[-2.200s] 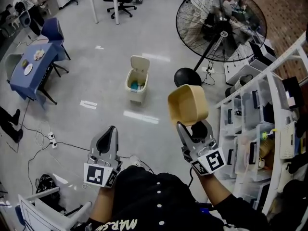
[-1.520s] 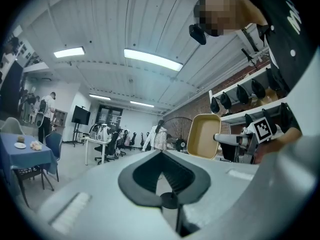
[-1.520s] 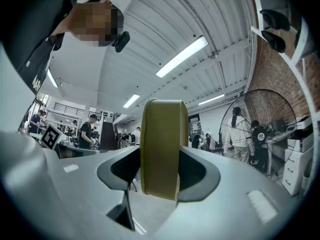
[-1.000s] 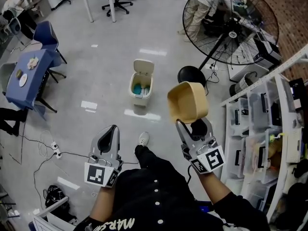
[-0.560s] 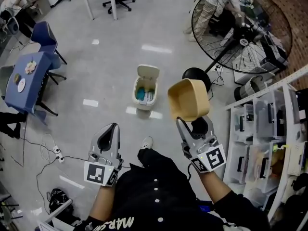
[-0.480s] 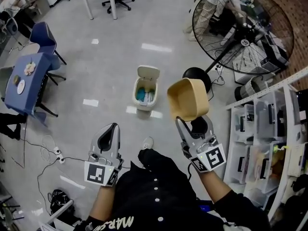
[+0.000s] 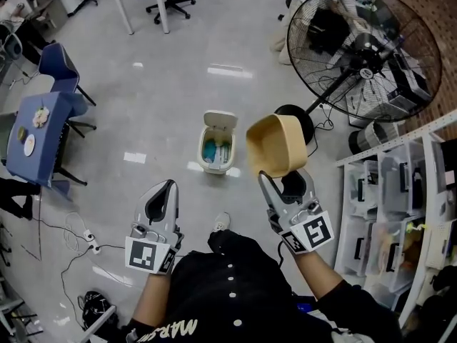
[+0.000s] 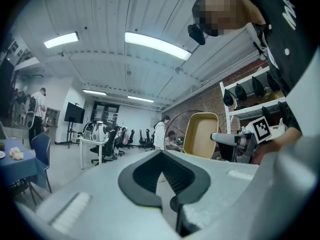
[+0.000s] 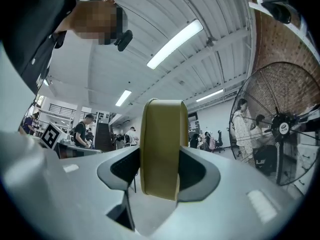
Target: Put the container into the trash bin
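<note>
At the bottom left of the head view, the left hand-held gripper (image 7: 164, 191) is seen with its jaws brought together on nothing, while at lower right the right hand-held gripper (image 7: 284, 181) is clamped on the wall of the tan container (image 7: 277, 145), which is held on edge in the air with its open side turned toward frame left. Beyond them, near the frame's centre, the trash bin (image 7: 218, 143) is stood on the grey floor (image 7: 157, 98), lid raised, well apart from the container. Farther off, at upper right, a large fan (image 7: 360, 45) is seen.
</note>
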Tool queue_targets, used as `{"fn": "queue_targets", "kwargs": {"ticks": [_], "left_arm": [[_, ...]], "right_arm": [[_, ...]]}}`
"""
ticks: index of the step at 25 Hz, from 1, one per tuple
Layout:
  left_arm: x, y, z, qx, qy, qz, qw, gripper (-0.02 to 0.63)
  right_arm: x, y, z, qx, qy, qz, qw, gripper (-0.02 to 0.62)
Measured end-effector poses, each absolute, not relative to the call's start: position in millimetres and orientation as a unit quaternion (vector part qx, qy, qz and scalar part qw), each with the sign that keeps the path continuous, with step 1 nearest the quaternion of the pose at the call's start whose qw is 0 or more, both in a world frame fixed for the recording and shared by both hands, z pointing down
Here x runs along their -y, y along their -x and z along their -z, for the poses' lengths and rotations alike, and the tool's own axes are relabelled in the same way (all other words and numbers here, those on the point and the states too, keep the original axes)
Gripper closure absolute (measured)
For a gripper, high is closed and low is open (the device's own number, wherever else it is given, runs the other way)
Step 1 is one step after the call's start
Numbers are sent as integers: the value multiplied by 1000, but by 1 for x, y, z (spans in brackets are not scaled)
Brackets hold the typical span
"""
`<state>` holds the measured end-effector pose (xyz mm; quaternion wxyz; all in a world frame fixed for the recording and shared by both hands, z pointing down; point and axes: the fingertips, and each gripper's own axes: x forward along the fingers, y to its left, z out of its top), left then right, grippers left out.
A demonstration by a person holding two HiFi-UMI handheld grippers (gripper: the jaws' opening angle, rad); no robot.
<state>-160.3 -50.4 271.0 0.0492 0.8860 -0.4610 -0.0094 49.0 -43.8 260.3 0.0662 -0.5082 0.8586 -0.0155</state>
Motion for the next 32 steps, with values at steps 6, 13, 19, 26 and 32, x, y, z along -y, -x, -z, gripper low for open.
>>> {"fn": "queue_targets", "kwargs": {"ticks": [6,13,19,26,32], "left_arm": [[74,153,-271,443,-895,-6,48,606],[94,142,-268,428,-903,0,43,606],[104,138,-275,411,-911,5,42,606],[138,141,-278,384,-922,14,48,606],[186,151,-280,355,-934,3,43,606]], "right_arm": [[67,-52,-258,-855,515,13,64,354],[79,-60,-257,-848,525,11,67,354],[87,-64,-260,-842,536,11,62,354],[108,-57,-257,-829,557,-1,58,354],[136,-43,-258,-809,586,-4,50,354]]}}
